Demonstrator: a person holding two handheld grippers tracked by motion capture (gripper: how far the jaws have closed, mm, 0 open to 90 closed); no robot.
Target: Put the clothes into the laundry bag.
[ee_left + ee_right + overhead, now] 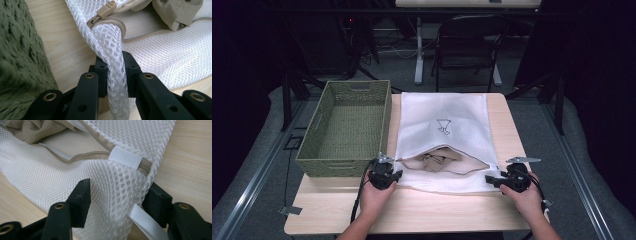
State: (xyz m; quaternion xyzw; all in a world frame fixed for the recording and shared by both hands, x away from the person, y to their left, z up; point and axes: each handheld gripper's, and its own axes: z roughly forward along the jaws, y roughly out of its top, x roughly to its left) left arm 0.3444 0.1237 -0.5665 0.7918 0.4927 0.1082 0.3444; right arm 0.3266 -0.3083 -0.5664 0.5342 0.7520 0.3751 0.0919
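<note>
From the high view, the white mesh laundry bag [442, 125] lies along the middle of the table [412, 210], its zipped mouth gaping toward the near edge, with a beige garment [437, 161] showing inside the opening. A green woven basket [347, 125] stands just beside the bag, filling the far left corner of the table. My left claw [395, 172] sits at the bag's near left corner and my right claw [488, 180] at its near right corner, each held in a hand that comes in over the near edge.

In the left gripper view, my left claw [115, 72] is clamped on a bunched fold of the mesh bag [175, 55], the black jaws pressing the netting from both sides. Just beyond the fold sits the beige zipper pull [102, 13], and the basket's weave [17, 62] fills the left side over bare wood.

In the right gripper view, my right claw [117, 195] stands apart, its jaws wide on either side of the bag's corner [120, 185]. The left jaw lies against the mesh; whether the right one touches it I cannot tell. A white tab [125, 157] crosses the zipper end, and a white ribbon [145, 222] hangs from the corner.
</note>
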